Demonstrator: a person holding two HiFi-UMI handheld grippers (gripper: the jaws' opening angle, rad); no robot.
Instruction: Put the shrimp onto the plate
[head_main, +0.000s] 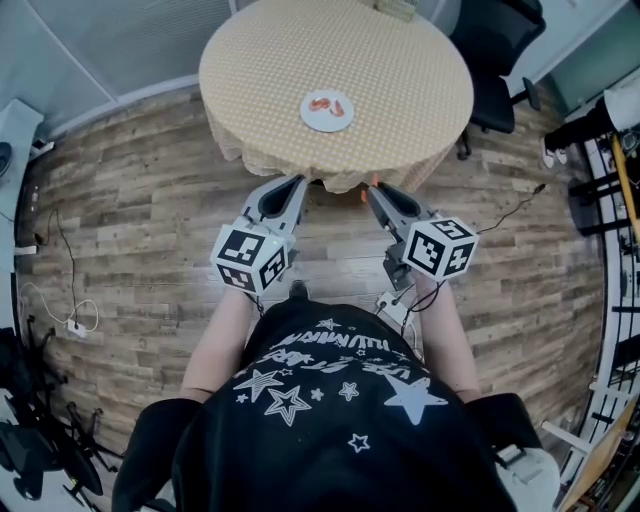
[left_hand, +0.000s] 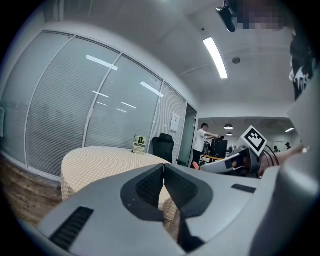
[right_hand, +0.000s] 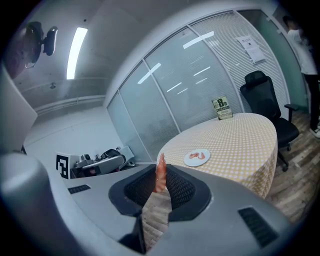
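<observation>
One shrimp (right_hand: 160, 175) stands pinched in my right gripper's (head_main: 372, 189) jaws, short of the table (head_main: 400, 60) edge. My left gripper (left_hand: 163, 168) shows jaws pressed together, empty. The plate (head_main: 327, 125) at 12 o'clock carries the plated shrimp (head_main: 320, 103). An office chair (head_main: 500, 60) stands at the table's 2 o'clock.

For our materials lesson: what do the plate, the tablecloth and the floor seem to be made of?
The plate is probably ceramic or plastic: smooth, plain white. The tablecloth is fabric: matte, finely checked, and it hangs in folds over the table's edge. The floor is wood or wood-look laminate, laid in grained planks; the pictures don't show which.
</observation>
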